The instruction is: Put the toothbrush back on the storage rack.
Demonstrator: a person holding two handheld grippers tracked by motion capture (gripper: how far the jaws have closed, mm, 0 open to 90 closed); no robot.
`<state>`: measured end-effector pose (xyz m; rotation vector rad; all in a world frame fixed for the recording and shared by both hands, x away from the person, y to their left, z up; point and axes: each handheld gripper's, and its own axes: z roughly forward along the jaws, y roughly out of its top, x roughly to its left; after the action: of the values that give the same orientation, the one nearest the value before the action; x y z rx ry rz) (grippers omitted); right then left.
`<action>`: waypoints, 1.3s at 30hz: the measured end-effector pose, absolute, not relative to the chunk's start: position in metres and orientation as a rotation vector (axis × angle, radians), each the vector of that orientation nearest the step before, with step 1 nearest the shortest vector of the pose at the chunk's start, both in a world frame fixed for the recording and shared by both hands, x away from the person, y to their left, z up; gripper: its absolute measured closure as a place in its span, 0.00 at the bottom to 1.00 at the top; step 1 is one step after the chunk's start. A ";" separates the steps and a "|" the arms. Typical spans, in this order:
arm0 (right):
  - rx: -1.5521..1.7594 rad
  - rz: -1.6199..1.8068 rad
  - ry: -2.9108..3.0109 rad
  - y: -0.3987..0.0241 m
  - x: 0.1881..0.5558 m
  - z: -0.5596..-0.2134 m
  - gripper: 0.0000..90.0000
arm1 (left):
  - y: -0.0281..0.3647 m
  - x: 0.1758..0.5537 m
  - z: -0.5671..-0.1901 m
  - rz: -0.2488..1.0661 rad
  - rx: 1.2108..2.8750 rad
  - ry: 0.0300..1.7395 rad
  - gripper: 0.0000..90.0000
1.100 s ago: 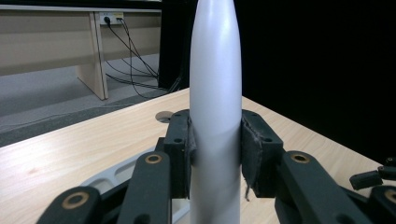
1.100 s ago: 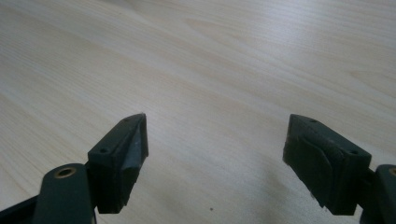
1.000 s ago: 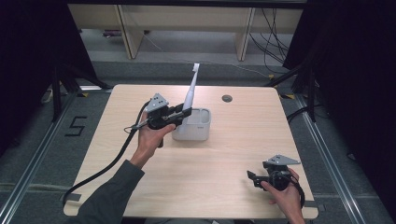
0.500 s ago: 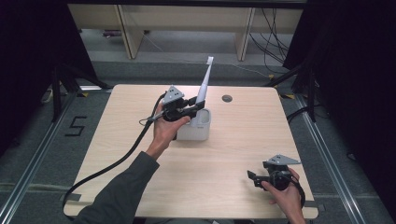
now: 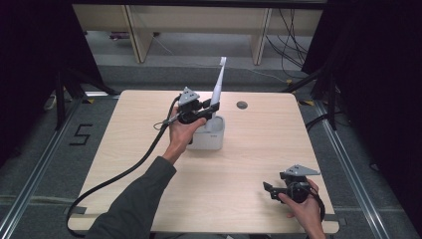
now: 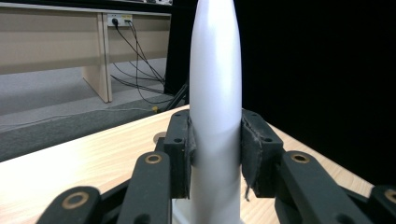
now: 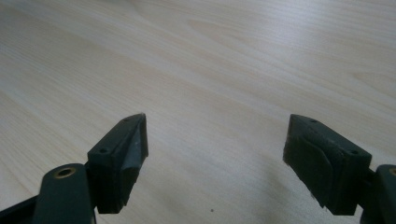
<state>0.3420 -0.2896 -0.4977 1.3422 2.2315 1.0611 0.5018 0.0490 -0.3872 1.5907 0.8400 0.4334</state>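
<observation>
Change since earlier frame: left gripper (image 5: 208, 110) had carried the white electric toothbrush (image 5: 218, 82) across to the right over the white base (image 5: 208, 134), and the brush had swung from a leftward lean to nearly upright; right gripper (image 5: 269, 188) had kept its place.
Left fingers: clamped on the toothbrush handle (image 6: 216, 116), one pad on each side, as the left gripper view showed.
Right fingers: spread wide apart with nothing between them, hovering low over bare table (image 7: 233, 70).
Toothbrush place: above the base at the far middle of the table (image 5: 124, 164), its lower end at or just inside the base's top; whether it was seated could not be told.
Long axis: close to vertical, tilted slightly right and away in the high view.
Pointing: brush head up, thick handle end down toward the base.
Step judged in hand: standing the toothbrush in its base.
Doing it well: probably bring the handle fully plumb over the socket, lower straight down without twisting, and loosen the grip only once the brush stood by itself.
Risk: a tilted entry could tip the light base.
</observation>
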 end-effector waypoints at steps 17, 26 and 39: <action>1.321 1.056 2.236 -0.291 0.341 -0.496 0.25 | 0.024 0.515 -0.391 0.435 1.589 0.841 0.74; 1.318 1.065 2.240 -0.292 0.342 -0.497 0.25 | 0.021 0.521 -0.401 0.433 1.584 0.859 0.74; 1.353 1.062 2.232 -0.291 0.340 -0.496 0.25 | 0.018 0.521 -0.408 0.428 1.593 0.866 0.74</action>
<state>0.3398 -0.2908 -0.4962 1.3528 2.2324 1.0616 0.5206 0.0176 -0.4077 1.5931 0.8663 0.4282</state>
